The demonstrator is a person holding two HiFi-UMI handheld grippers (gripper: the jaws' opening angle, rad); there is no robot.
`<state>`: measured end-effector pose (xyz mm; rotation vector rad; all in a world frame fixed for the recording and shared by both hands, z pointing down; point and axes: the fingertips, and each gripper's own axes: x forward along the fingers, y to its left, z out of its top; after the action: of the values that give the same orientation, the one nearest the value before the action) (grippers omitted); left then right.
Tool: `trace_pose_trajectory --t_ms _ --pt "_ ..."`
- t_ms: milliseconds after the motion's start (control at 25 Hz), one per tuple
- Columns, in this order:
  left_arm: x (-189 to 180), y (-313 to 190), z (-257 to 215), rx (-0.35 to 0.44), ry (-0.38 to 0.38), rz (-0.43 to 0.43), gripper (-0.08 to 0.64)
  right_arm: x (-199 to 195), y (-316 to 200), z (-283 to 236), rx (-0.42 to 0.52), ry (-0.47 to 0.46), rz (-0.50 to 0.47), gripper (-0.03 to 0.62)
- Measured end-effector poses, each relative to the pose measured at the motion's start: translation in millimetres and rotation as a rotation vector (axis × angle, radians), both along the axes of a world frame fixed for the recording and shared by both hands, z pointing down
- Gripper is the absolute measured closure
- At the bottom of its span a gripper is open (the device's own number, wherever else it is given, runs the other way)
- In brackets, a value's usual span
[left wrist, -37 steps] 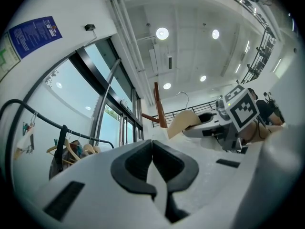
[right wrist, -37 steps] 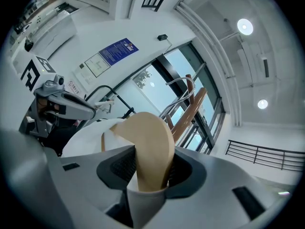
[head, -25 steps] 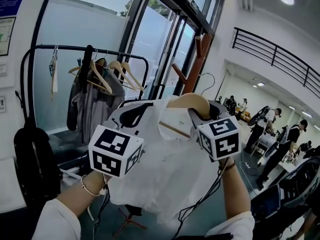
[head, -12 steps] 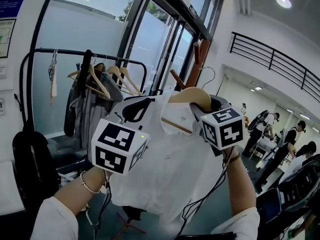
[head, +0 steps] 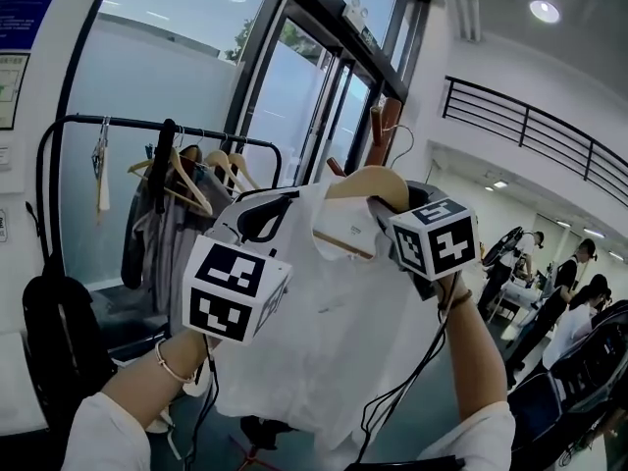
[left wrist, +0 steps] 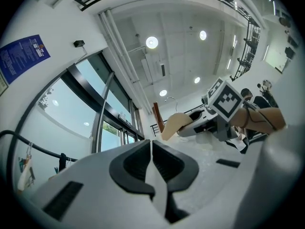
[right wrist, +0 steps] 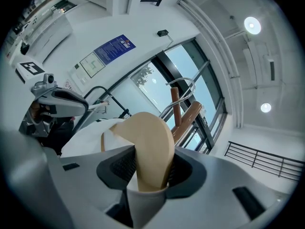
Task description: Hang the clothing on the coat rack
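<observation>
A white shirt (head: 324, 332) hangs on a wooden hanger (head: 365, 184), held up in the air by both grippers. My left gripper (head: 263, 214) is shut on the shirt's left shoulder fabric (left wrist: 151, 173), which is pinched between its jaws (left wrist: 151, 149). My right gripper (head: 394, 222) is shut on the hanger's right arm (right wrist: 152, 142). The hanger's metal hook (head: 397, 137) sticks up just beside the brown wooden coat rack (head: 381, 130). In the right gripper view the hook (right wrist: 183, 86) curves in front of the rack's pegs (right wrist: 187, 117).
A black garment rail (head: 147, 124) with hangers and grey clothes (head: 162, 234) stands at the left. A black bag (head: 59, 332) sits below it. Glass doors (head: 294, 96) are behind the rack. Several people (head: 574, 297) and chairs are at the right.
Both grippers have lifted the shirt and hanger a little higher. The hook now sits closer to the coat rack's upper pegs.
</observation>
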<state>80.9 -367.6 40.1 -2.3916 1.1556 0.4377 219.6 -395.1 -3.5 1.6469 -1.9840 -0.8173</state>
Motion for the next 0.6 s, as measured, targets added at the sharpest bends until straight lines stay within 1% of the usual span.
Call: trace_pose_trajectory --t_ms 200,320,440,600 --pt "0 1 -5 -0.004 -0.002 0.015 0.551 7 -1 -7 0.007 -0.019 0.015 0.411" --pt "-1 3 -9 0.008 -0.006 0.012 0.551 13 -3 -13 0.005 -0.034 0.019 0.412" --pt "-1 4 -13 0.021 -0.005 0.016 0.551 18 -5 -21 0.008 -0.042 0.036 0.412" --pt "-1 0 -14 0.019 -0.014 0.020 0.551 23 -8 -27 0.017 -0.046 0.061 0.412"
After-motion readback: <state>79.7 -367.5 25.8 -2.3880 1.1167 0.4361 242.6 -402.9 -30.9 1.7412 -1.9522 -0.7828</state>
